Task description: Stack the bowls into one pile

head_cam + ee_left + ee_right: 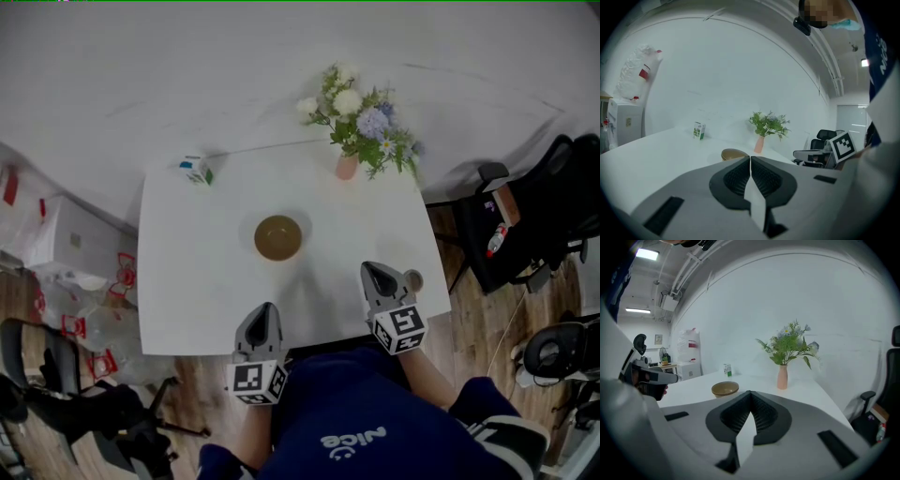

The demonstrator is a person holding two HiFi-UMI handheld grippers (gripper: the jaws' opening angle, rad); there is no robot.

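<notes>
Plainly, the bowls [278, 237] sit nested in one brown pile near the middle of the white table [187, 281], apart from both tools. The left tool [263, 311] is over the table's near edge, pointing toward the pile. Its jaws are pressed together with nothing between them, as the left gripper view shows. The right tool [373, 274] is over the near right part of the table, its jaws likewise pressed together and empty. A pink vase [347, 167] of flowers [361, 117] stands by the far right corner. A small green-and-white carton [196, 170] stands by the far left corner. A black office chair [553, 206] stands to the right of the table.
</notes>
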